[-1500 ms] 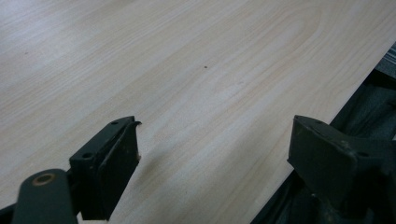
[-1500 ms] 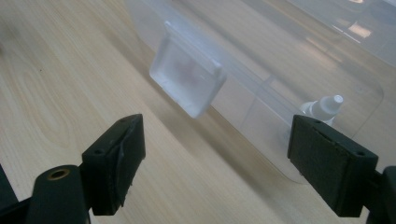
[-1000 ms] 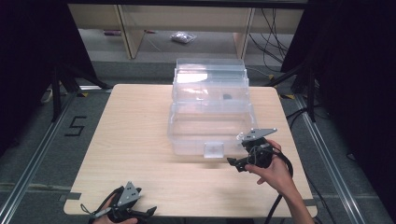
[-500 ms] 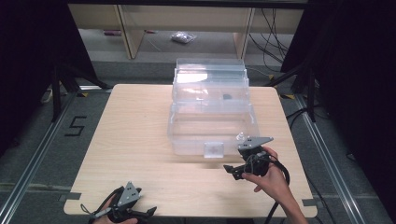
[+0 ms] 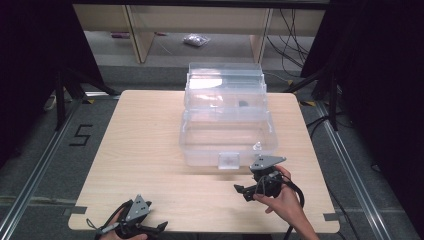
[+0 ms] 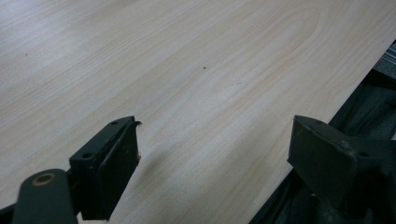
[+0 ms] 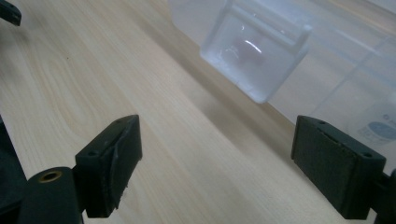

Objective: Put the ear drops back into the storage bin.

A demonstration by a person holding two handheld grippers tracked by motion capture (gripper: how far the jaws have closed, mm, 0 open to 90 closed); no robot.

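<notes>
Clear plastic box [image 5: 227, 135], boxy latch [image 7: 254, 56], near right hand-held gripper [image 5: 243, 192], jaws wide apart, empty.

A fixed overhead camera looks forward and down across the whole table [image 5: 150, 150]. Each gripper camera skims low over its wood, close up; the right one shares the clear box's latch [image 7: 254, 53] with the overhead.

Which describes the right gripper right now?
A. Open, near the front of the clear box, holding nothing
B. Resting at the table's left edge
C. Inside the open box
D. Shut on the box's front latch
A: the right gripper has its jaws spread over bare table, just short of the clear box and its front latch.
</notes>
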